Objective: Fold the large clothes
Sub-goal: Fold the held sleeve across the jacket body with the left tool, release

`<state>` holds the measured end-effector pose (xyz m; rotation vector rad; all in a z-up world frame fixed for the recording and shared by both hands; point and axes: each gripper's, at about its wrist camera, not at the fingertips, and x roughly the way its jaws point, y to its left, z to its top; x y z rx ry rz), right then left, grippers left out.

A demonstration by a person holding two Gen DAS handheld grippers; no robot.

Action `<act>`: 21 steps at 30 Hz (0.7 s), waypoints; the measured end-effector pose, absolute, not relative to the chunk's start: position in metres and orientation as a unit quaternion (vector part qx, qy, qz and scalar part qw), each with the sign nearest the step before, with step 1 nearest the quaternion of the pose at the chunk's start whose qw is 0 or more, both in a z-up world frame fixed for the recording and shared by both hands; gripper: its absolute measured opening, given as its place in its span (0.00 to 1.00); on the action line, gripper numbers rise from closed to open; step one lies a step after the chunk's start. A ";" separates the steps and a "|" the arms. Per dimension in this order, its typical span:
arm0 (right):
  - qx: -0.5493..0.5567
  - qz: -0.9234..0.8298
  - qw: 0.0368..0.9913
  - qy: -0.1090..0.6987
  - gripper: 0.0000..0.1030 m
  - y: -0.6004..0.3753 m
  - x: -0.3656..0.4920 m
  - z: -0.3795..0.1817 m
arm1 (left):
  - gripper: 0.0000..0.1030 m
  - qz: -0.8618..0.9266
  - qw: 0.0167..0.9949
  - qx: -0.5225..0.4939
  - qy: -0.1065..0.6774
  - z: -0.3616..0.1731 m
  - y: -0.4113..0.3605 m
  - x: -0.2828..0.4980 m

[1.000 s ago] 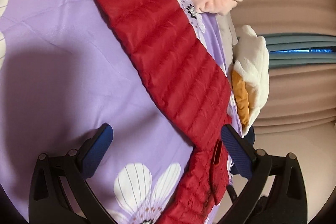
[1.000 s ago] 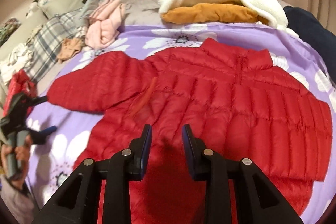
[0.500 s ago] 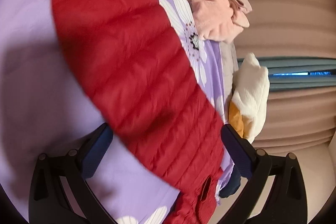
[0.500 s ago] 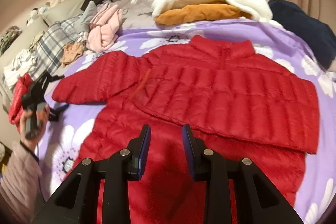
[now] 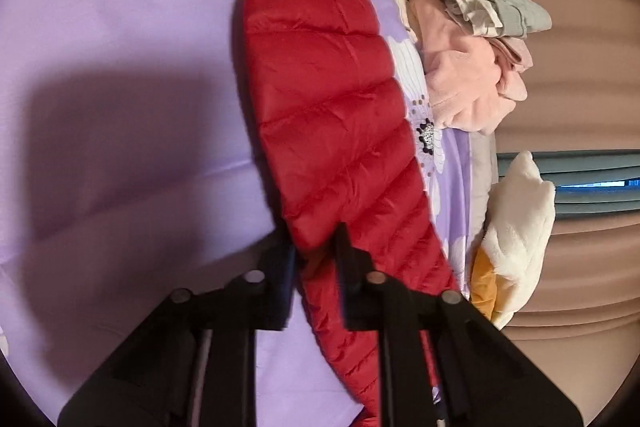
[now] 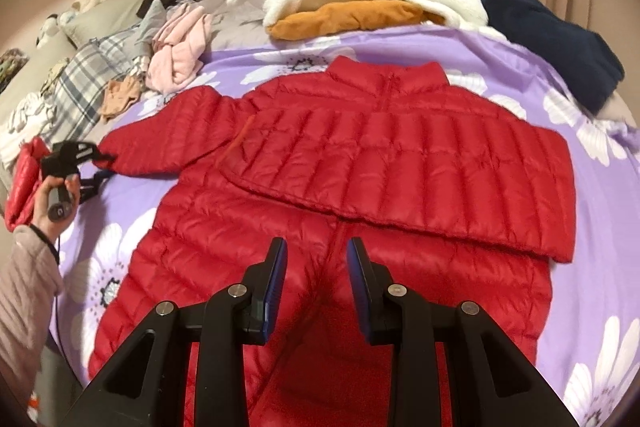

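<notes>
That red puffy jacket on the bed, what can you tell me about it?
The red jacket is a shiny quilted puffer with a stand-up collar and a front zip. It lies face up on the purple flowered bedsheet. One sleeve is already folded across the chest; the other stretches out sideways. The left gripper has just been closing and now pinches that outstretched sleeve near its edge. The right gripper hovers over the hem, gripping nothing.

My left gripper point(image 5: 316, 259) has just been closing and its jaws now pinch the red sleeve point(image 5: 332, 115) near its edge. My left hand point(image 6: 56, 187) grips the handle, pink sleeve behind. My right gripper point(image 6: 316, 283) hovers, pointing downward, jaws partly apart, nothing between them.
</notes>
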<state>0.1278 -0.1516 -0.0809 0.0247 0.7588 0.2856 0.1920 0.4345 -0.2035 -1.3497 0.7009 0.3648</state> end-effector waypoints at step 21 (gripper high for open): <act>0.048 0.140 0.913 0.381 0.30 -0.173 0.103 -0.084 | 0.11 0.127 0.940 -0.170 0.269 -0.006 0.237 0.204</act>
